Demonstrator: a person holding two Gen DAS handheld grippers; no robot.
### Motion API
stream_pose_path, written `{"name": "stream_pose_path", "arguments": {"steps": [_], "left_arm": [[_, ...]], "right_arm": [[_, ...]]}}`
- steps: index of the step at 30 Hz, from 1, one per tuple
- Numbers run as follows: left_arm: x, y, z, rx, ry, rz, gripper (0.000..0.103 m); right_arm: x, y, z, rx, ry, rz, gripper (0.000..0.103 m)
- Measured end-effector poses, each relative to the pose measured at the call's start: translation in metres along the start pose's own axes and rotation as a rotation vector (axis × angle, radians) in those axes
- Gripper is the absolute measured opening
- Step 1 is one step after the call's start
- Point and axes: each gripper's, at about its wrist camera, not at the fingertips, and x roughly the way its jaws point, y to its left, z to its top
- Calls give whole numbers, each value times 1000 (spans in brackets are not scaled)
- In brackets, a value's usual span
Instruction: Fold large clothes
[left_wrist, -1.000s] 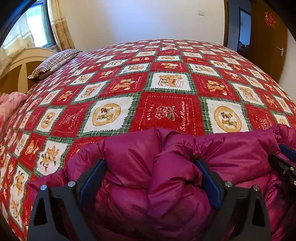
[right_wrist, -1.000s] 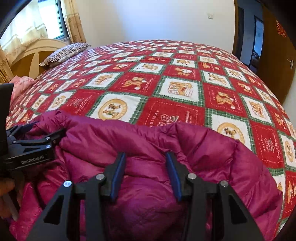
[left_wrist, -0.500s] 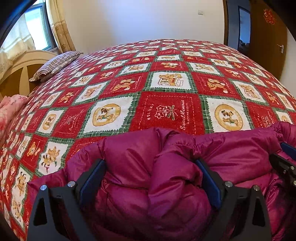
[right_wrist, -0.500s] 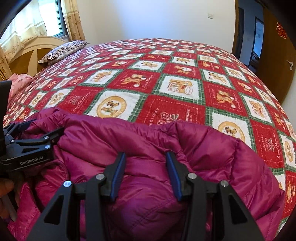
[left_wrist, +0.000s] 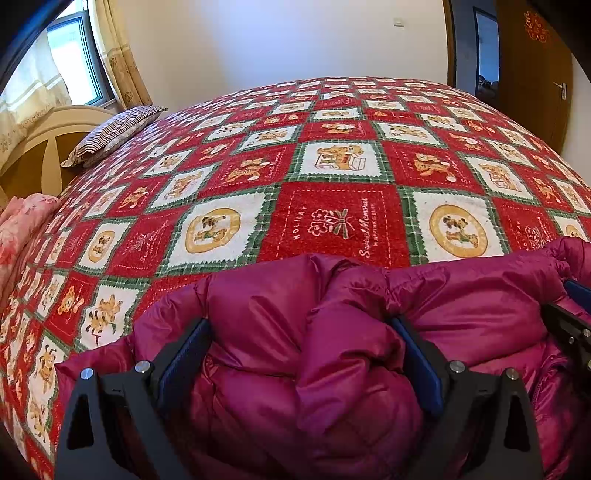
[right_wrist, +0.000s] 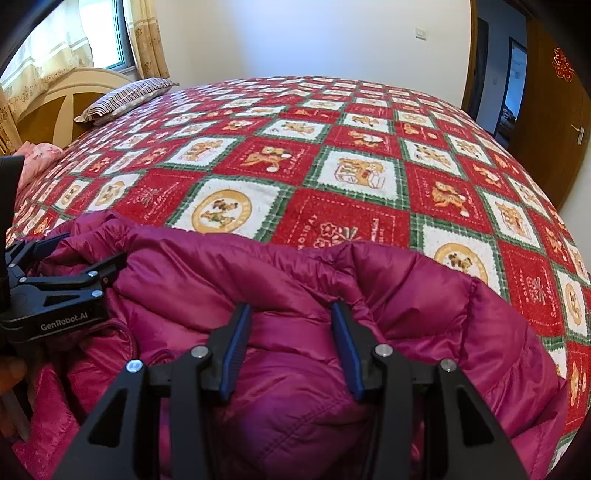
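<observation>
I am standing at the near edge of the bed (left_wrist: 340, 162), and the large magenta down jacket (left_wrist: 295, 350) is lying on the red patterned bedspread in front of me, bunched up toward me. My left hand-held gripper (left_wrist: 301, 343) is holding a thick puffy fold of the jacket; its jaws are standing wide because the padding between them is so bulky, and the blue pads (left_wrist: 417, 362) are pressing into the fabric on both sides. My right hand-held gripper (right_wrist: 291, 332) is gripping another fold further to the right, with a narrower gap, and the fabric is creasing inward at its pads (right_wrist: 236, 339). Both are pointing downward along the same folded edge. I judge that I am in the middle of carrying this edge over for a fold. To do this well, I am thinking I should move both hands together at the same height, so the edge is staying straight and the slippery shell is not sliding out. I should lay it flat over the rest of the jacket before letting go, because the filling is springy and may be pushing the fold open again.
</observation>
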Motion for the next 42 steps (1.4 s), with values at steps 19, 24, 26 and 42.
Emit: {"name": "stream_pose_path", "arguments": {"steps": [19,24,26,42], "left_arm": [[0,-1,0,10,-6,13,97],[0,-2,0,13,-7,16,97],[0,-2,0,13,-7,16,97],[-85,41,9,-7,-89,-29,97]], "right_arm": [[1,0,1,1,3,-2,49],[1,0,1,0,3,-2,49],[1,0,1,1,3,-1,49],[-70,-27,1,27,-89,-44,70]]}}
